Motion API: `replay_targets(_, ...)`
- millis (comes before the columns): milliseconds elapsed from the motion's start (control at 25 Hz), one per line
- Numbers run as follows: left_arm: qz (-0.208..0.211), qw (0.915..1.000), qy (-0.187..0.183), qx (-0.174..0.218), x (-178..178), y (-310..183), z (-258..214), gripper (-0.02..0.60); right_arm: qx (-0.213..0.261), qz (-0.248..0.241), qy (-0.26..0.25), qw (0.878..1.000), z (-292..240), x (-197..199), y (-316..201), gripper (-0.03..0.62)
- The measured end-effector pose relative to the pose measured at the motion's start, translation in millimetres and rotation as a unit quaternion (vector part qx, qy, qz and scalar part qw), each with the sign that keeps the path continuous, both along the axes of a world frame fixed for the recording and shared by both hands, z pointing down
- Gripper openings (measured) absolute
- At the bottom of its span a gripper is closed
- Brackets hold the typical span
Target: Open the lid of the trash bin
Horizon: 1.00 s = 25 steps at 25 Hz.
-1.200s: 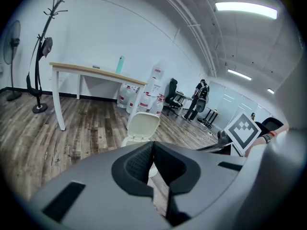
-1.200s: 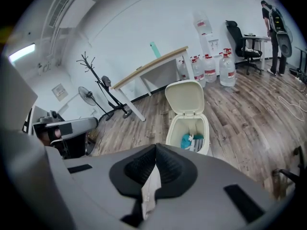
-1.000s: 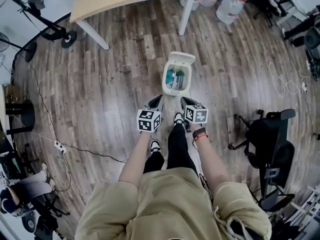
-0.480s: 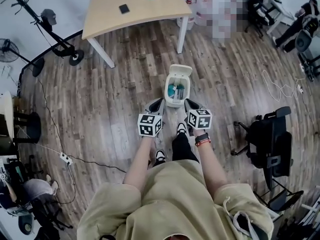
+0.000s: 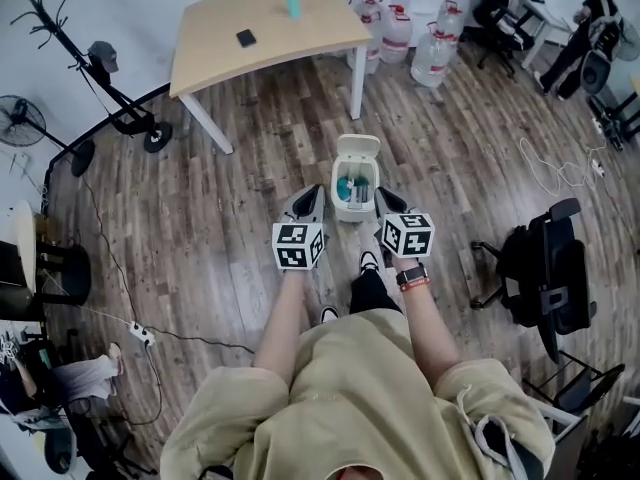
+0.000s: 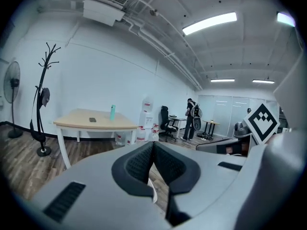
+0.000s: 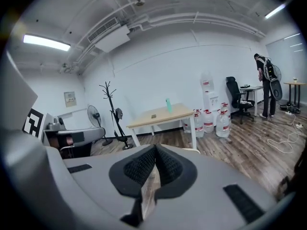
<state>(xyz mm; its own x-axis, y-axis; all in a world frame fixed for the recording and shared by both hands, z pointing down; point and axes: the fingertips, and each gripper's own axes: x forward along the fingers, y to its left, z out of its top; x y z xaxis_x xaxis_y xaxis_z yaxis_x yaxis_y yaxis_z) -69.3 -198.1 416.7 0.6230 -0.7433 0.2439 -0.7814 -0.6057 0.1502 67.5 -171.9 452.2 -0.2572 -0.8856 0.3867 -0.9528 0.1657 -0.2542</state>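
**Lid is up: task looks done, nothing left but backing off**

- The trash bin (image 5: 352, 214) sits on the wood floor (image 5: 220, 218), just ahead of the person's feet and on the near side of the table (image 5: 300, 36).
- The lid (image 5: 358, 149) is swung up and tilted back on the far side. In the head view the inside is exposed, with something teal in it; I can't tell what.
- The left gripper (image 5: 308, 200) is just beside the bin's left wall. Its 2 jaws are closed tip to tip with nothing between them (image 6: 153, 143).
- The right gripper (image 5: 386, 200) is just beside the bin's right wall. Its jaws are also pressed together and empty (image 7: 156, 148).
- Neither gripper is on the lid. Whether either one touches the bin wall can't be told from the head view. Both gripper views look level across the room toward the table rather than down into the bin.

My read:
- The opening step is complete, since the lid stands on its own with nothing holding it.
- No lid work remains that I can see.
- The only open item is whether the lid holds at that angle unsupported. It looks far enough back to hold.
- The water bottles (image 5: 432, 53) beyond the table play no part.
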Motion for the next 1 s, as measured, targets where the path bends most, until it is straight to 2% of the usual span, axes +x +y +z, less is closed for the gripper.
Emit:
replay_targets(360, 0.017, 0.9986, 0.000, 0.049, 0.4, 29.2, -50.8, 0.023, 0.059, 0.020, 0.045, 0.997, -60.5, -2.4, 30.3, 0.014)
replay_targets(560, 0.018, 0.9979, 0.008, 0.061, -2.6, 40.5, -63.3, 0.023, 0.090, 0.032, 0.047, 0.994, -87.8, -2.6, 42.1, 0.014)
replay_targets(760, 0.017, 0.9967, 0.011, 0.079, -7.5, 46.3, -78.2, 0.023, 0.108, 0.036, 0.053, 0.992, -103.6, -5.0, 43.3, 0.014)
replay_targets(920, 0.015, 0.9960, 0.010, 0.088, -10.0, 48.8, -81.7, 0.023, 0.114, 0.056, 0.092, 0.988, -107.8, 0.3, 48.0, 0.014)
replay_targets(1000, 0.013, 0.9960, 0.007, 0.088, -9.8, 48.4, -78.6, 0.023, 0.118, 0.063, 0.090, 0.987, -107.4, 2.1, 49.5, 0.014)
